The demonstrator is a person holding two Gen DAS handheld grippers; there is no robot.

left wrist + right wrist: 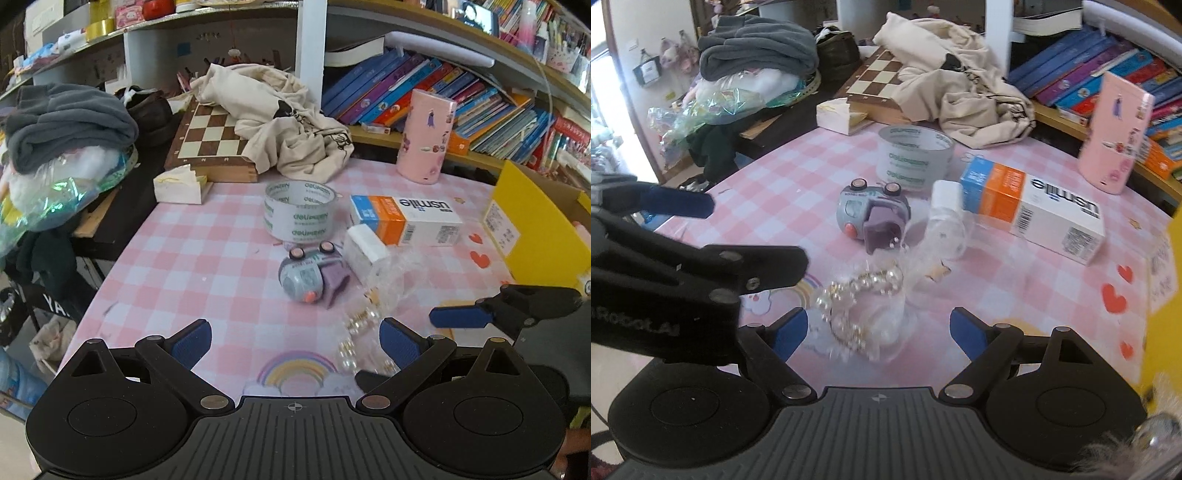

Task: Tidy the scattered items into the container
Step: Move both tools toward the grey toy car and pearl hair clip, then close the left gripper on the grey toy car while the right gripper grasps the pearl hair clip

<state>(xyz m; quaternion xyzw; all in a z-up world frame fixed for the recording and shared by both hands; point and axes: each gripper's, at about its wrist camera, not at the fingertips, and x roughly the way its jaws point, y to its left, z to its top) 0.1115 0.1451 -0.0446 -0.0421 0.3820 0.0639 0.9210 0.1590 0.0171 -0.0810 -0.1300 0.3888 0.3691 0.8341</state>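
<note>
A clear plastic bag of pearl beads (864,306) lies on the pink checked tablecloth, just ahead of my open right gripper (879,332), between its fingers; it also shows in the left wrist view (364,321). My left gripper (295,341) is open and empty, with the bag by its right finger. Beyond lie a grey toy watch with a purple strap (308,275) (873,216), a white tissue pack (364,247) (945,206), a tape roll (300,212) (914,158) and a usmile box (406,218) (1032,210). The yellow container box (535,221) (1167,280) stands at the right.
A tall pink case (424,136) stands at the back right before a shelf of books (443,88). A chessboard (210,144) under a cream cloth bag (288,118), a small cream box (181,184) and piled clothes (66,125) fill the back and left.
</note>
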